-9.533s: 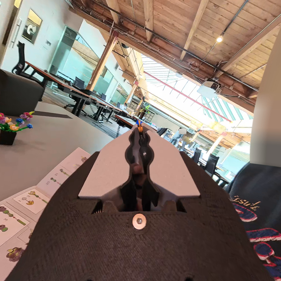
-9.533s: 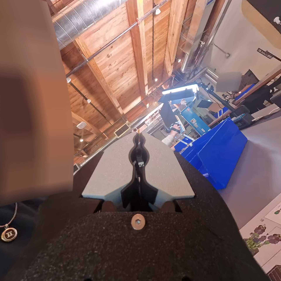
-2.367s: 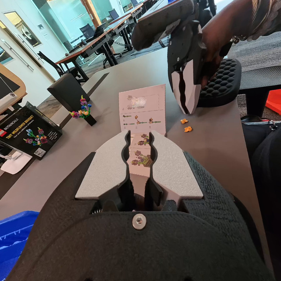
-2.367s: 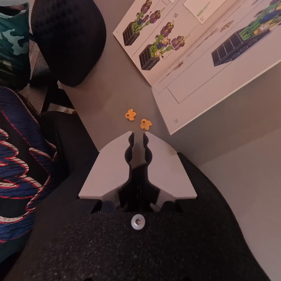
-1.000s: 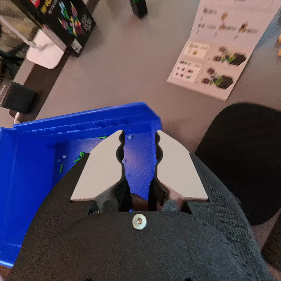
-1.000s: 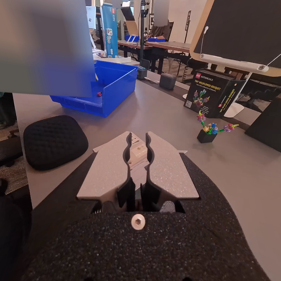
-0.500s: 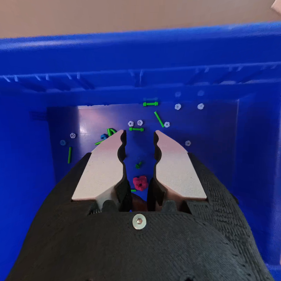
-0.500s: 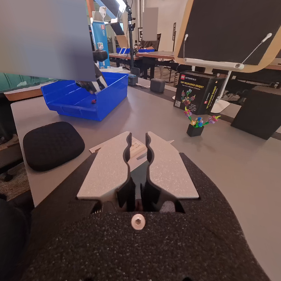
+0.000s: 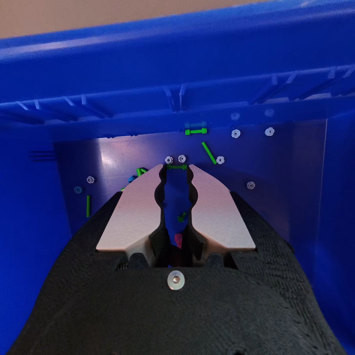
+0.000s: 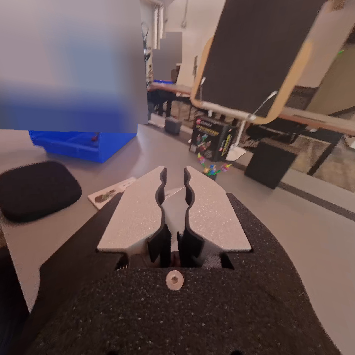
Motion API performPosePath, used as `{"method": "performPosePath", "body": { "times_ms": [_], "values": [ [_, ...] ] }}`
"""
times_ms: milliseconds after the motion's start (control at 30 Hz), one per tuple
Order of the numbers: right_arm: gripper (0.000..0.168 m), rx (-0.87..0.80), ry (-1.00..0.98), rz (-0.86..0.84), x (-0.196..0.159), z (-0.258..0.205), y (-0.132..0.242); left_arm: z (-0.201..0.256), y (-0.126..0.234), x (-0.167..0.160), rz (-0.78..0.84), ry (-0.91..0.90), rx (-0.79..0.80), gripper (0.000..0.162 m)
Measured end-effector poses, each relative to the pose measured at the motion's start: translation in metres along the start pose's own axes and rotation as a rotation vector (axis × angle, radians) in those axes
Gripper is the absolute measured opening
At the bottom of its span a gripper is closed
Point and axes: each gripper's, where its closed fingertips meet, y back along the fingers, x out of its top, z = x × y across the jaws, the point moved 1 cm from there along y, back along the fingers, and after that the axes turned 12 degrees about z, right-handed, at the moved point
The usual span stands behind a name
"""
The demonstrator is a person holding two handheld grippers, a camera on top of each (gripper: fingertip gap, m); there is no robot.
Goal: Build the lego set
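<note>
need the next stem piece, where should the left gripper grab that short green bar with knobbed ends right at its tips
Grip the green bar at its thin middle shaft, from above. It lies flat and crosswise between the open left gripper fingers, so they would close across the shaft, clear of both knobs.

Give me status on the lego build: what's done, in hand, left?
Done: a small bouquet stands in its black base on the table, partly built by the look of it.
In hand: nothing yet. The left gripper is open inside the blue bin, tips at a green bar. The right gripper is open, empty.
Left: green stems, white studs and a pink piece lie loose.
</note>
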Motion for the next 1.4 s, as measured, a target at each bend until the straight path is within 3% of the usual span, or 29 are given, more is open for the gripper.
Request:
{"method": "performPosePath", "body": {
  "times_ms": [167,300,533,600,733,867,967,1133,1300,1400],
  "values": [
    [0.015,-0.129,-0.061,0.139,0.035,0.028,0.035,0.001,0.001,-0.001,0.013,0.013,-0.003,0.021],
    [0.015,-0.194,-0.051,0.119,0.03,0.037,0.05,0.003,0.002,-0.003,-0.026,0.0,-0.004,0.021],
    [0.015,-0.165,0.028,0.009,0.016,0.033,0.049,0.019,0.016,-0.021,-0.172,-0.037,-0.081,0.022],
    [0.015,-0.143,0.041,-0.008,0.012,0.03,0.047,0.027,0.021,-0.026,-0.211,-0.038,-0.126,0.044],
    [0.015,-0.121,0.029,-0.005,0.007,0.027,0.042,0.032,0.023,-0.021,-0.169,-0.094,-0.122,0.048],
    [0.015,-0.117,0.018,-0.003,0.005,0.027,0.039,0.031,0.021,0.004,-0.034,-0.125,-0.046,0.038],
    [0.015,-0.118,0.029,-0.007,0.005,0.026,0.039,0.028,0.016,0.02,0.034,0.034,0.028,0.019],
    [0.015,-0.128,0.042,-0.022,0.002,0.027,0.041,0.031,0.002,0.02,0.001,0.271,0.019,0.015],
    [0.015,-0.139,0.045,-0.018,0.003,0.03,0.044,0.027,-0.005,0.008,-0.105,0.253,0.084,0.015],
    [0.015,-0.137,0.037,-0.016,0.001,0.03,0.044,0.032,-0.006,0.009,-0.127,0.224,0.064,0.004]
  ]
}}
